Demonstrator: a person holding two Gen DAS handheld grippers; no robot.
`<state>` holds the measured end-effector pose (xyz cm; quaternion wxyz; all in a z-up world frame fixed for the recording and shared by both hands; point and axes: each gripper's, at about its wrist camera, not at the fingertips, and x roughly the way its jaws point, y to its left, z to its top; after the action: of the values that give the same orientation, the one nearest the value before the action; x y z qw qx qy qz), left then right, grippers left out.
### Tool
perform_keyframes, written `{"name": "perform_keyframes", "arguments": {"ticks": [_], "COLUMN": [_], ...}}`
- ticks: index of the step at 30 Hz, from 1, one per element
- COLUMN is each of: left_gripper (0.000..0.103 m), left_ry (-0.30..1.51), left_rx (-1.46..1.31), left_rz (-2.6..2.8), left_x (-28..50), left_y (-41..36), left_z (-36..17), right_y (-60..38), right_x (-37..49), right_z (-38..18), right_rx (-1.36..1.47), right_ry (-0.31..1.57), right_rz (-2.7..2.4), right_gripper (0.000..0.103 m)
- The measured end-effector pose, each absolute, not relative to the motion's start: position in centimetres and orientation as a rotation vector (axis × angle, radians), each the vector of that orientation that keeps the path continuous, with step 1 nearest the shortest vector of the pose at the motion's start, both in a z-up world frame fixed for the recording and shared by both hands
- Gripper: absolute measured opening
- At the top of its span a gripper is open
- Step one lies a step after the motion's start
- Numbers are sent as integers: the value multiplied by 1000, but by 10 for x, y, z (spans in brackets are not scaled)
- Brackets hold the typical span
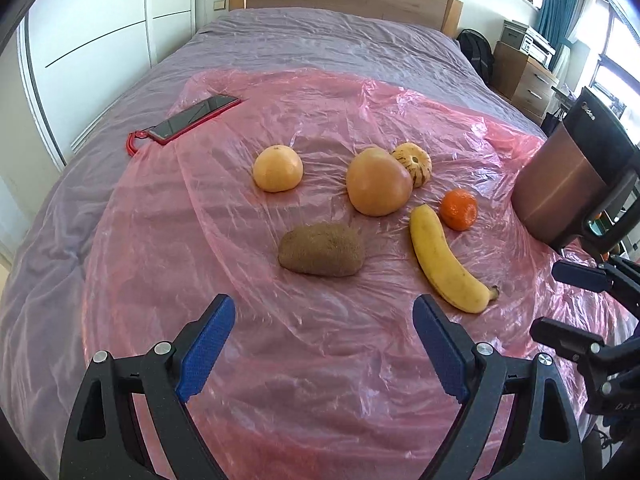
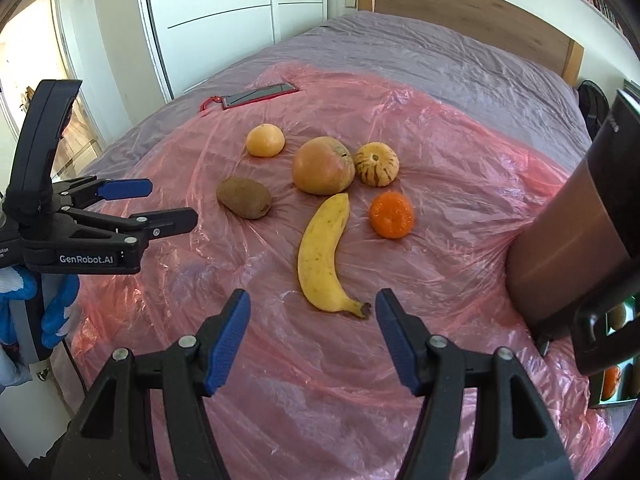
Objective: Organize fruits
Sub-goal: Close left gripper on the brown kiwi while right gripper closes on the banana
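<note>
Your left claw (image 1: pixel 324 354) is spread wide and empty, hovering over the pink plastic sheet (image 1: pixel 320 380) on the bed (image 1: pixel 320 36). Right claw (image 2: pixel 312 336) also spread, empty. Banana (image 2: pixel 322 256) lies just ahead of the right claw, stem end by its right finger. Kiwi (image 1: pixel 322 250) sits just ahead of the left claw. Beyond the banana: tangerine (image 2: pixel 391 215), then large grapefruit (image 2: pixel 323 165) touching the striped melon (image 2: pixel 377 164); pale orange (image 2: pixel 265 141) farther left. Phone (image 1: pixel 192 118) far left. Brown container (image 2: pixel 568 240) right of both claws.
</note>
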<state>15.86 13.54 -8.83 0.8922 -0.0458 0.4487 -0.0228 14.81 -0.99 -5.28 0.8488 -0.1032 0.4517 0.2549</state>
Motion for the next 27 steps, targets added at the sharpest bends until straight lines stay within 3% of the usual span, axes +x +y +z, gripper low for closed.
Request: {"name": "perform_keyframes", "arguments": {"ticks": [20,27], "left_gripper": [87,87], "left_ry": [1020,1035], "left_rx": [-71,-89], "left_rz": [-12,1], "left_x": [221,227], "left_y": [132,136], "left_z": [-137,-144], "right_y": [21,30], "right_x": [213,222], "right_z": [-117,-127], "right_rx": [-193,-202], "right_ry": [1118,1149], "right_rz": [582,587], "right_gripper": [37,35]}}
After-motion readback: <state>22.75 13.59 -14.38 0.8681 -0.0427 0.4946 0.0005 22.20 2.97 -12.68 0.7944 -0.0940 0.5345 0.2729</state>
